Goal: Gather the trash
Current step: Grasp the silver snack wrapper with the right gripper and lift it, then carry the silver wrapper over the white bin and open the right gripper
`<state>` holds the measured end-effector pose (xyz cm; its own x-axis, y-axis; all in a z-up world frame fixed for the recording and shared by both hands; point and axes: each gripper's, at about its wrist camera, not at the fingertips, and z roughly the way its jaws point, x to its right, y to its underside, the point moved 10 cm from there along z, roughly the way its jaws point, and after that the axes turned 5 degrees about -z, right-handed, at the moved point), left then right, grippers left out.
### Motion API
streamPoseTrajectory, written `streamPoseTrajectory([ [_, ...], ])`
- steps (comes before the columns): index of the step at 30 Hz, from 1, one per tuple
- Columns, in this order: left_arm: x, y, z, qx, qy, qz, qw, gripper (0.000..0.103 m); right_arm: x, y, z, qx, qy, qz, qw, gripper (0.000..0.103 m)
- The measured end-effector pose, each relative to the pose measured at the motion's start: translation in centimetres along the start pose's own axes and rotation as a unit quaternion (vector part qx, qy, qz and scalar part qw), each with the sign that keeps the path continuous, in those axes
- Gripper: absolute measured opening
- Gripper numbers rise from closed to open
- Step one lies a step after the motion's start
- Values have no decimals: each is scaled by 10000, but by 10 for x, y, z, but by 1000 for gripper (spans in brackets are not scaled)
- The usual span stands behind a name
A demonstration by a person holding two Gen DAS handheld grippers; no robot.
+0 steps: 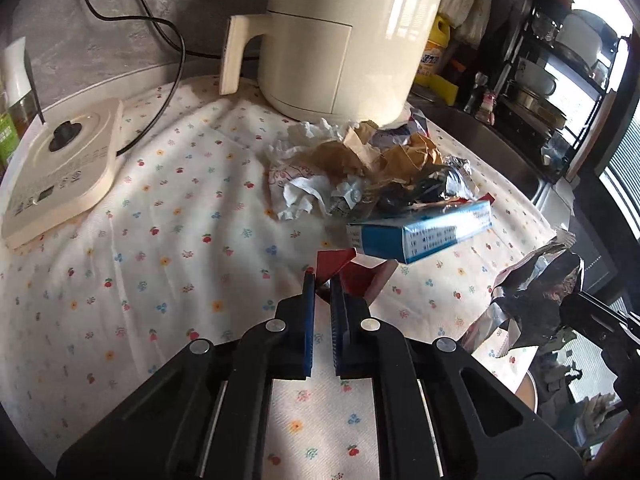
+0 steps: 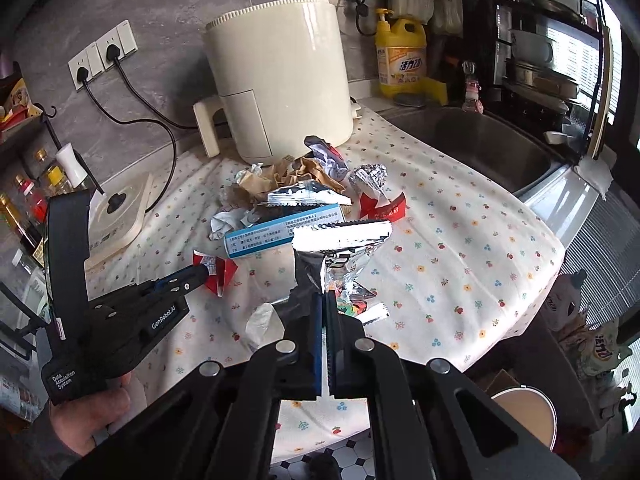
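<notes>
On the floral cloth (image 2: 460, 240) the trash pile (image 2: 296, 184) waits while the right gripper (image 2: 326, 300) clamps a foil wrapper (image 2: 340, 256) and the left gripper (image 1: 322, 280) pinches a red scrap (image 1: 340, 266).

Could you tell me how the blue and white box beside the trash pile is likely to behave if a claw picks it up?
The box looks like thin card, so it is probably light and may dent under a firm pinch. Its flat faces should keep it from rolling. Gripped at one end, it may swing down.

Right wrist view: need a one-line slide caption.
Right gripper shut on a silver foil wrapper, left gripper pinching a red wrapper, trash pile on the floral cloth.
</notes>
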<state>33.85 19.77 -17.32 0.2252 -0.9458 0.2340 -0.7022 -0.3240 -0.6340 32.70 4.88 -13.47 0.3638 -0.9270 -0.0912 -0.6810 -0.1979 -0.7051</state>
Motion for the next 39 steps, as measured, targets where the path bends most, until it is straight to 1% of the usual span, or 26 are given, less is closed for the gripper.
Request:
streamPoseTrajectory([
  [6,-1,-3,-31,267,-371,40,9989,8,-9,-3,-20,252,-266,-143,9992,2],
  [10,-2,-4,-60,475,-713,-72,9963,8,-9,-3,-35,265,-652,-147,9974,2],
  [13,0,-2,-86,671,-924,-222,9932,8,-6,-5,-53,439,-743,-346,9957,2],
  [17,13,7,-107,805,-1078,-248,9906,8,3,-1,-76,575,-823,-490,9937,2],
  [21,35,17,-119,872,-1106,-242,9897,8,18,8,-95,662,-806,-568,9929,2],
  [26,65,35,-125,833,-1048,-185,9908,8,48,21,-109,644,-741,-422,9943,2],
  [32,102,50,-122,749,-895,-9,9932,8,86,36,-122,629,-537,-220,9963,2],
  [39,141,62,-111,598,-640,346,9956,8,124,53,-128,581,-242,90,9980,2],
])
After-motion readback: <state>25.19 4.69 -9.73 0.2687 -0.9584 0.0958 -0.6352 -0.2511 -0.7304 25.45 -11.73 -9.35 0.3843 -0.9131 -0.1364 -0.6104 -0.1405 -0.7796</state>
